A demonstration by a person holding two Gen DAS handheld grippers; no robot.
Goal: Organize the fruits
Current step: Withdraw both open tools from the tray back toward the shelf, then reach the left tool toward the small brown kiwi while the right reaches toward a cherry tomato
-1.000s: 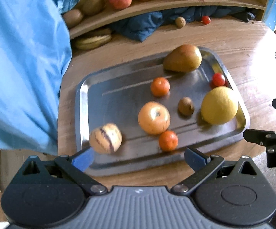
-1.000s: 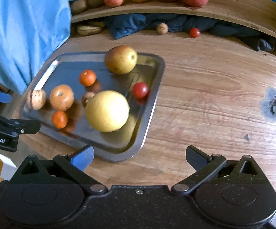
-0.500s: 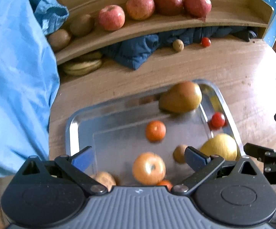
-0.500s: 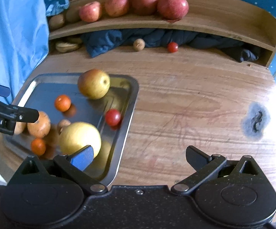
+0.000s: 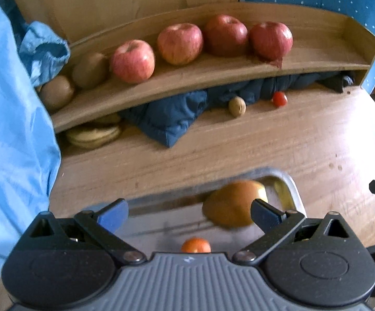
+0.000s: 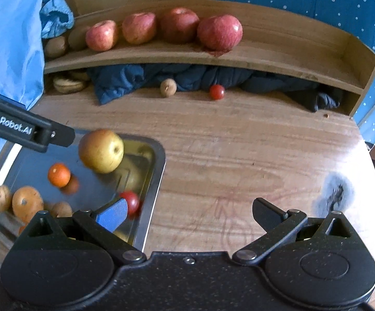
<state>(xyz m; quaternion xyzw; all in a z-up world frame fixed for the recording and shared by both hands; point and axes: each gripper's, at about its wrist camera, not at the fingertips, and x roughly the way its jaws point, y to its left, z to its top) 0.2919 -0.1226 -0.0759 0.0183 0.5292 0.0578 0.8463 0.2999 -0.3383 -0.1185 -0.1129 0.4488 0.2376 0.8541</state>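
My left gripper (image 5: 188, 211) and right gripper (image 6: 188, 211) both gape, holding nothing. The pear (image 6: 101, 150) lies in the tray (image 6: 154, 181) at ten o'clock of my right; apples (image 6: 220, 32) line the shelf (image 6: 278, 59) at twelve.

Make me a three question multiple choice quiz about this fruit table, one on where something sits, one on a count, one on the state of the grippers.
1. Where is the big yellow-brown pear?
A. On the wooden shelf
B. In the metal tray
C. On the bare table

2. How many red apples stand on the wooden shelf?
A. Two
B. Four
C. Six

3. How are the left gripper and the right gripper?
A. Both open and empty
B. Both shut on fruit
C. One holds the cherry tomato

Answers: 1 B, the pear lies at the tray's far corner. 2 B, four apples stand in a row. 3 A, each gripper's fingers are spread with nothing between them.
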